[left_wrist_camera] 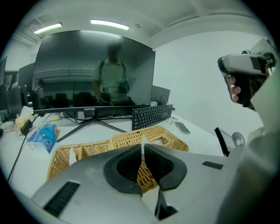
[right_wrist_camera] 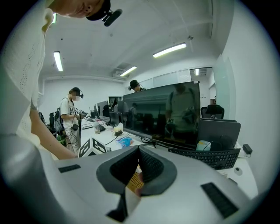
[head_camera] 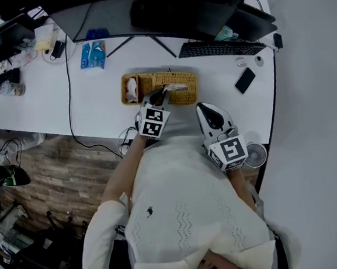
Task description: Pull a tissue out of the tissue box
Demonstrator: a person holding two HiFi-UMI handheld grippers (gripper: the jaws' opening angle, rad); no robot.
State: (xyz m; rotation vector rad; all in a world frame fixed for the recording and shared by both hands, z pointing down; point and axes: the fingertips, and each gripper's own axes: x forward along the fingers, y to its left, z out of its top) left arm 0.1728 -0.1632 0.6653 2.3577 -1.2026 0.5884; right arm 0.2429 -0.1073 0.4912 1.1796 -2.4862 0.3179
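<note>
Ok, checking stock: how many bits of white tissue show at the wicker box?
2. One tissue pokes from the long part of the wicker box, at the left claw; one white wad sits in its left end compartment. More may be hidden inside.

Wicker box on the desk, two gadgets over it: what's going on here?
A person holds a gripper in each hand at a desk. The left gripper has its jaws closed on a white tissue sticking up from the box. The right gripper is shut and empty, off to the box's side. The tissue looks not yet pulled free.
</note>
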